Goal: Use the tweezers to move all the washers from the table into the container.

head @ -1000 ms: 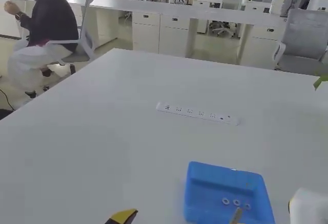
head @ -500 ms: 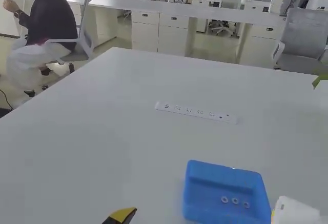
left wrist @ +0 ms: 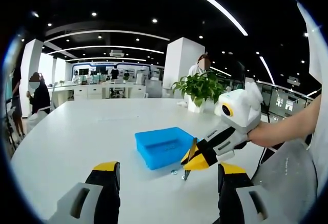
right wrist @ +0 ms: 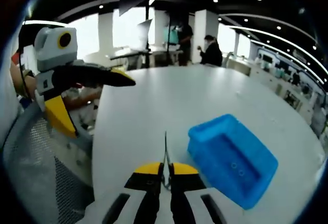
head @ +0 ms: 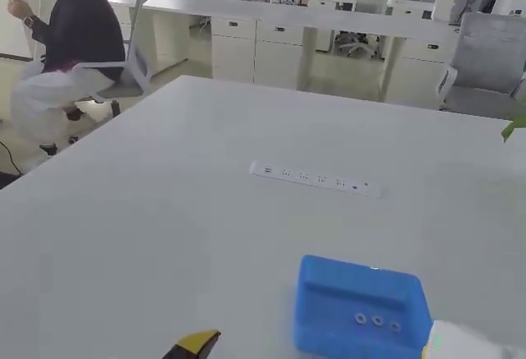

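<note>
The shallow blue container [head: 329, 283], low right of centre in the head view, holds three small silver washers [head: 376, 320]. The right gripper [right wrist: 165, 170] clamps thin tweezers [right wrist: 165, 147]; the left gripper [left wrist: 168, 168] has its jaws apart.

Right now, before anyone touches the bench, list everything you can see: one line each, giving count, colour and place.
table: one, white, under everything.
container: one, blue, near edge of the table, right of centre.
washers: three, silvery, inside the container.
power strip: one, white, mid-table.
potted plant: one, green, beyond the container in the left gripper view.
seated person: one, dark top, beyond the table's left side.
tweezers: one, metal, clamped in the right gripper.
left gripper: one, yellow-tipped fingers apart.
right gripper: one, yellow-tipped fingers closed on the tweezers.
</note>
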### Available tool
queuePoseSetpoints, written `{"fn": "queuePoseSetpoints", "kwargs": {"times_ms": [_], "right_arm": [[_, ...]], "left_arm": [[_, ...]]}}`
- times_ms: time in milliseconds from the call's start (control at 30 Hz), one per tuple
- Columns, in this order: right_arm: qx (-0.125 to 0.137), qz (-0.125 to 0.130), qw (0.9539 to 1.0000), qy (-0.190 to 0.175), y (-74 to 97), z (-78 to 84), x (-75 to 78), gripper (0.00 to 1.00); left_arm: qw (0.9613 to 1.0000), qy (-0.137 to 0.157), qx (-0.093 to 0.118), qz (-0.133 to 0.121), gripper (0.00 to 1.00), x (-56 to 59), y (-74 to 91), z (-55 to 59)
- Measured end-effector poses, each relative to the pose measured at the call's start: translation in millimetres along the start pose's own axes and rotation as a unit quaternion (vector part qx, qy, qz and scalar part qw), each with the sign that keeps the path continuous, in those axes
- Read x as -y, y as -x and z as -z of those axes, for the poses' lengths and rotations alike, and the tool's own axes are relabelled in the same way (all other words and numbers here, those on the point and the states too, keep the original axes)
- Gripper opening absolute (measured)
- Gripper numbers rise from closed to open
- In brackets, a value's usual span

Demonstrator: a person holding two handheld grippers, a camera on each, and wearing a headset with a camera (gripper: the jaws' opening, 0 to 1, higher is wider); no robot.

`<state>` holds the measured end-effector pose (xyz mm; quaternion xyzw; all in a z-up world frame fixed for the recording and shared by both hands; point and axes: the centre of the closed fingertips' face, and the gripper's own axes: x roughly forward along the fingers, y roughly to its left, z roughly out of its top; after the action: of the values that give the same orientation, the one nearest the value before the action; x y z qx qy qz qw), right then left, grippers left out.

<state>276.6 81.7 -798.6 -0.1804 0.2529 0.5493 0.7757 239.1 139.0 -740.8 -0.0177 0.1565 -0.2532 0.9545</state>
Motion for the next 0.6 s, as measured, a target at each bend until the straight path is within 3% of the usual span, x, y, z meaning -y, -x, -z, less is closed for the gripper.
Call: {"fn": "queuePoseSetpoints", "kwargs": {"times_ms": [333,467,600], "right_arm": [[0.066,0.006,0.9961,-0.059,24.0,-45.5,26.2,0.03],[0.090,0.000,0.9924,-0.084,30.9,-65.8,39.3,0.03],[0.114,-0.007,0.9848,-0.131,32.2,-76.4,60.6,0.03]], "left_arm": [[1.0000,-0.001,-0.002,0.002,0.79,0.7,-0.3,0.6],[1.0000,-0.001,-0.002,0.002,0.79,0.8,-0.4,0.6],[1.0000,-0.001,-0.001,0.001,0.79,0.2,-0.2,0.2]]}}
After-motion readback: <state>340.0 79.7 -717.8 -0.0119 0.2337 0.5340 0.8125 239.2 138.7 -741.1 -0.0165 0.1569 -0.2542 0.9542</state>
